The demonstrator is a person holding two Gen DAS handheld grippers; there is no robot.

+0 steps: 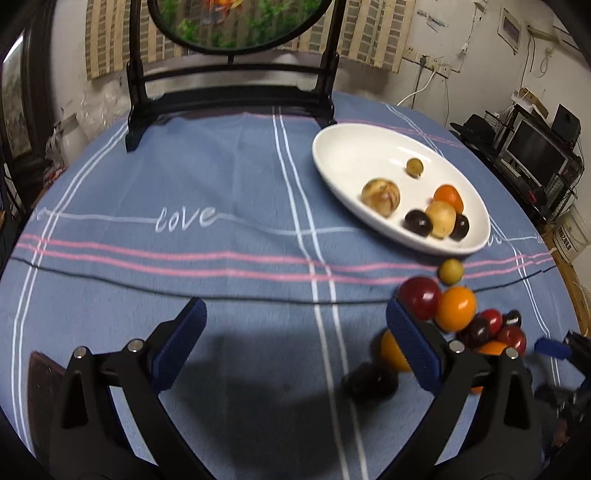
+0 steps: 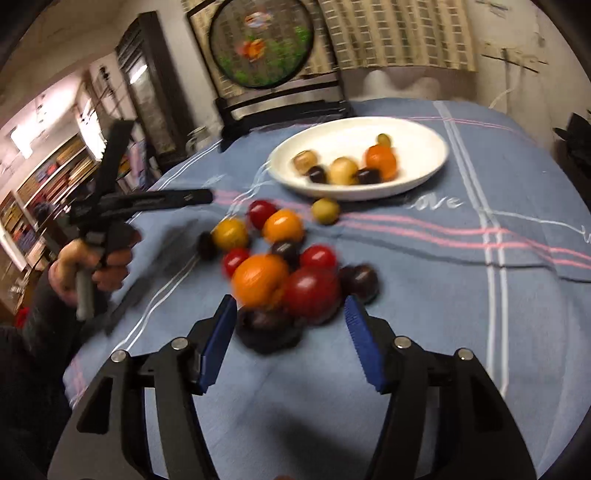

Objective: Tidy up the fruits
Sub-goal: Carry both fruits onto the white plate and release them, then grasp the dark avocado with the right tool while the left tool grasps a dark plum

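Note:
A white oval plate (image 1: 369, 147) (image 2: 424, 147) holds several fruits: tan, orange, dark and a small green one. A loose heap of red, orange and dark fruits (image 2: 280, 266) (image 1: 458, 314) lies on the blue cloth in front of the plate, with a yellow-green fruit (image 2: 325, 210) (image 1: 451, 271) near the rim. My right gripper (image 2: 291, 332) is open and empty, its jaws just short of a big orange (image 2: 258, 278) and a red fruit (image 2: 312, 291). My left gripper (image 1: 295, 332) (image 2: 162, 162) is open and empty, left of the heap.
A round table with a blue striped cloth (image 1: 221, 258) bears a black stand with a round painted screen (image 1: 236, 22) at the back. A shelf (image 2: 37, 192) and a cabinet stand to the left, a monitor (image 1: 535, 155) to the right.

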